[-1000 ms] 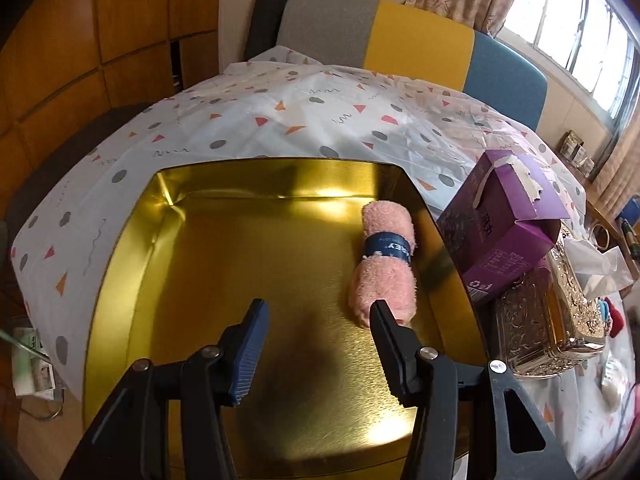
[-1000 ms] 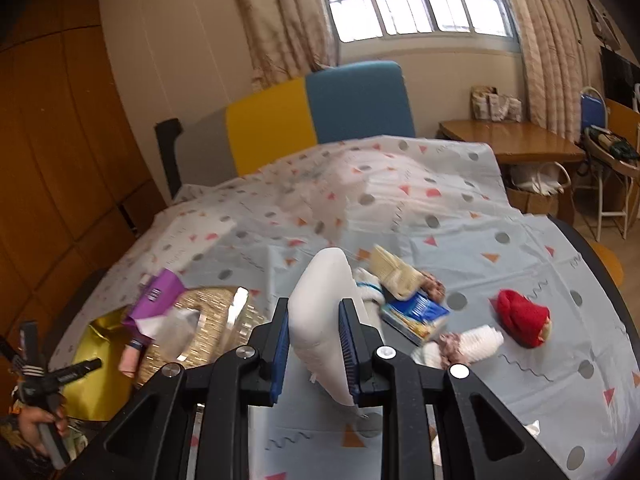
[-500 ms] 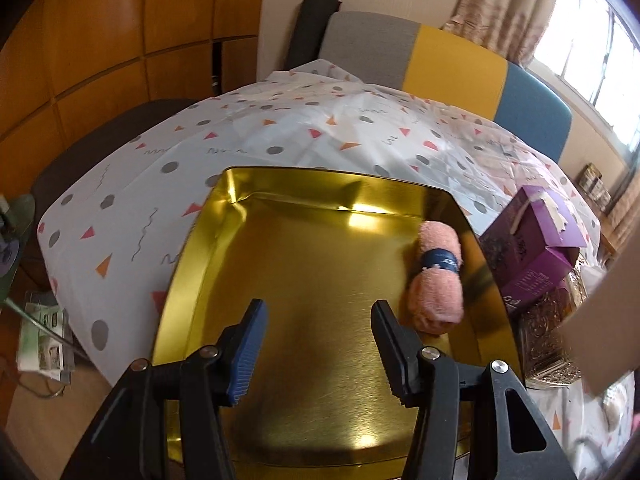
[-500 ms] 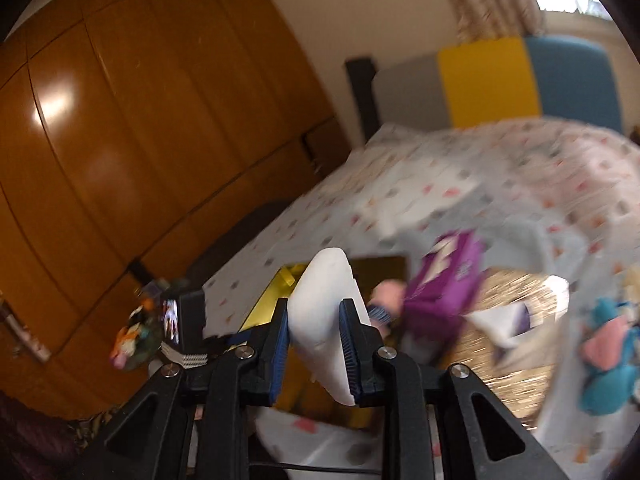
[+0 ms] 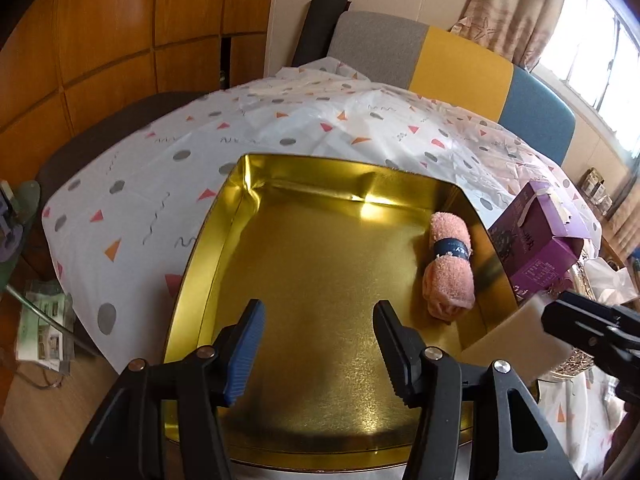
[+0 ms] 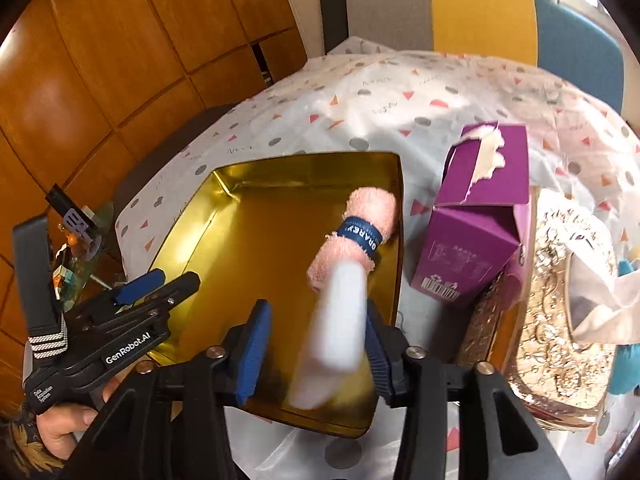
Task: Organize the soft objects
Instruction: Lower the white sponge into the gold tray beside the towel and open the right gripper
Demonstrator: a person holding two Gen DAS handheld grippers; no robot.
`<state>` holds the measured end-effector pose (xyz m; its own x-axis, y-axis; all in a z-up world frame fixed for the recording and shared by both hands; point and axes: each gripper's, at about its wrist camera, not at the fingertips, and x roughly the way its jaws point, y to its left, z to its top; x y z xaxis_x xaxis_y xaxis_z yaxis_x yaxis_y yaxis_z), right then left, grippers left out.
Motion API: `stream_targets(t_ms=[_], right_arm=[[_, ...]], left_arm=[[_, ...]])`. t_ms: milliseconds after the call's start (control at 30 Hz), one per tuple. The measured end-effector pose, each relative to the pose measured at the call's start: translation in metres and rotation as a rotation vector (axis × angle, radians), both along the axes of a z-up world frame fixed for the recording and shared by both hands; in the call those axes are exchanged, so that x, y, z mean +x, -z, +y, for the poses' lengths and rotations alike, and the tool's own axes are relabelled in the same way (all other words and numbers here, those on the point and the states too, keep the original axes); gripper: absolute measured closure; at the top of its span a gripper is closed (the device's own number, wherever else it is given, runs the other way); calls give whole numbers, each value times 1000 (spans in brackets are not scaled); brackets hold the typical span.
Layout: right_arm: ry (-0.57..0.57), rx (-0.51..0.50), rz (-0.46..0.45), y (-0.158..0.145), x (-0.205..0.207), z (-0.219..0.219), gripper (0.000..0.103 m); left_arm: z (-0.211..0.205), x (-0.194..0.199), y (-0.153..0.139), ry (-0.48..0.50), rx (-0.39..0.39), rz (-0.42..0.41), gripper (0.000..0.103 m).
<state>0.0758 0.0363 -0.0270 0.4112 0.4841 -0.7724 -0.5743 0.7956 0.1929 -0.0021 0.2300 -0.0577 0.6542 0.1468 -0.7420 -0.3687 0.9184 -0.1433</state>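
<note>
A gold metal tray (image 5: 304, 280) sits on the patterned tablecloth; it also shows in the right wrist view (image 6: 256, 248). A rolled pink towel (image 5: 450, 264) with a blue band lies along its right side, also seen from the right wrist (image 6: 356, 232). My left gripper (image 5: 318, 344) is open and empty over the tray's near part. My right gripper (image 6: 316, 344) has its jaws apart over the tray's near right corner. A white foam block (image 6: 336, 328), blurred, is between them and touches the right finger only. The block (image 5: 508, 340) also shows in the left wrist view.
A purple carton (image 6: 476, 232) stands right of the tray, against an ornate gold tissue box (image 6: 560, 308). A blue soft toy (image 6: 626, 368) shows at the far right edge. A multicoloured chair (image 5: 440, 64) stands behind the table. Wooden wall panels are on the left.
My right gripper swung from the table's right side to over the gold tray with the white block, then its jaws opened. My left gripper pulled back a little from the tray.
</note>
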Motion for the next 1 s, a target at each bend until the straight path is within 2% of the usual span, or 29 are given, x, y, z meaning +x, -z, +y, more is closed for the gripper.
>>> stream_targets(t_ms=[133,233,367,467,633,733,1000], right_arm=[[-9,29,-40,-11,-9,-7,46],[-32,95,-12,-11,-5,-13,45],[1,173,-23,-17,-5,-25,40],[18,205,-40,-24,-5,-30,40],[41,198,-87,-35,-10,-41,40],[64,158,-128,-39,-14,-51,40],[166,64,-188,-37,-15,-102,39]], left_arm=[[-6,-1,-5,14,14,-13,46],[-8,-3,-7,21,15,-15,45],[-12,-6,-12,26,28,-29,42],[-14,-7,-17,30,37,-39,42],[-18,-9,-21,41,43,-49,40],[-22,-10,-23,49,53,-56,36],[-36,-10,-29,90,83,-66,36]])
